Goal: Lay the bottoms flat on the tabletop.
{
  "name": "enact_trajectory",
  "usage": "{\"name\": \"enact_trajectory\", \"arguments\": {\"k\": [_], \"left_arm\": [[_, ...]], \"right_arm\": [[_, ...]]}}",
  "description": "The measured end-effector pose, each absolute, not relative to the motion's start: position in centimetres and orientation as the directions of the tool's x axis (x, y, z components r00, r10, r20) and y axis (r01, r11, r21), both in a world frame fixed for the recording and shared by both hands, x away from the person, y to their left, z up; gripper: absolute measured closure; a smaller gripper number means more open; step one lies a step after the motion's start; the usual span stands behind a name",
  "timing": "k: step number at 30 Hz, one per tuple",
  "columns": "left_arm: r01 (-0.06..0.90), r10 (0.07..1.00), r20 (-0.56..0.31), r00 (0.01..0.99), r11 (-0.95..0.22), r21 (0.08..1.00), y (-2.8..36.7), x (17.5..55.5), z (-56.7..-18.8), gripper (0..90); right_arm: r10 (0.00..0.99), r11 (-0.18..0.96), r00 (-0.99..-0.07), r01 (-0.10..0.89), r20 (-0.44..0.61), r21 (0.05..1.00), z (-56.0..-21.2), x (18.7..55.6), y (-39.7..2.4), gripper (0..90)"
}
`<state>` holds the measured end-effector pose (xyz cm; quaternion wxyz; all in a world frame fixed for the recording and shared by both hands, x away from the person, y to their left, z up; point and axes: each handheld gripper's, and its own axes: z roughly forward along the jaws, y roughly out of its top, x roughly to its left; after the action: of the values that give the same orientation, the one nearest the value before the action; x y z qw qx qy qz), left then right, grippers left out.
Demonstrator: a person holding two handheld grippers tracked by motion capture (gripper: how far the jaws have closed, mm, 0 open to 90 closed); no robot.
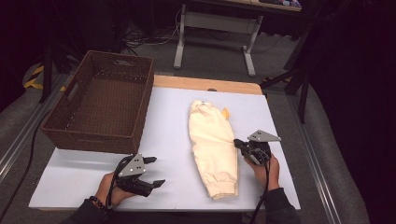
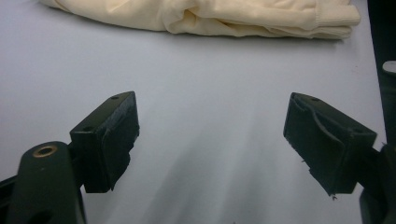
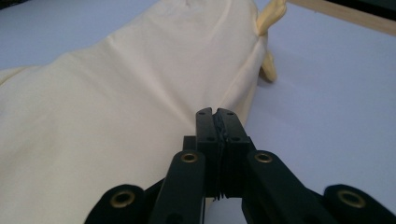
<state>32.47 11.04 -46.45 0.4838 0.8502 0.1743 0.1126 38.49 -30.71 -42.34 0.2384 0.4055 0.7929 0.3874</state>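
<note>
We've got the folded cream garment (image 1: 212,149) lying right of the wicker basket (image 1: 100,100), right gripper (image 1: 239,143) pinched shut at its edge with nothing visibly caught, left gripper (image 1: 156,171) gaping empty below the basket (probably waiting to grab).

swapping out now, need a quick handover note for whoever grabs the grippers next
Left gripper: open, nothing between the jaws, low over the white table top beside the garment's left side.
Right gripper: shut, nothing visibly pinched, tips at the right edge of the garment.
Cream garment: folded into a long narrow bundle in the middle of the table, ribbed hem toward the person.
Brown wicker basket: at the far left of the table, nothing in it.
Done: garment looks folded.
Left: probably lift it with both grippers and place it in the basket.
</note>
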Motion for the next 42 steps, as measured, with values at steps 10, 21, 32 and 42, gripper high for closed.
{"name": "enact_trajectory", "arguments": {"k": [10, 21, 32, 42], "left_arm": [[0.183, 0.397, 0.027, 0.917, -0.482, 0.857, 11.0, 32.5, -46.5, 18.9], [0.221, 0.441, 0.005, 0.898, -0.458, 0.861, 8.8, 33.8, -45.7, 22.2], [0.246, 0.465, 0.015, 0.885, -0.495, 0.833, 2.5, 38.1, -45.0, 26.4], [0.287, 0.500, 0.031, 0.865, -0.547, 0.787, -0.6, 40.9, -45.9, 30.2]], "right_arm": [[0.828, 0.391, -0.559, 0.521, -0.044, 0.759, -44.1, 39.2, -30.7, 87.5], [0.838, 0.392, -0.533, 0.444, -0.115, 0.806, -42.6, 38.2, -30.6, 90.0], [0.864, 0.366, -0.491, 0.452, -0.116, 0.813, -42.6, 39.1, -31.2, 90.0], [0.853, 0.384, -0.515, 0.516, -0.081, 0.766, -43.9, 39.1, -31.2, 84.4]]}}
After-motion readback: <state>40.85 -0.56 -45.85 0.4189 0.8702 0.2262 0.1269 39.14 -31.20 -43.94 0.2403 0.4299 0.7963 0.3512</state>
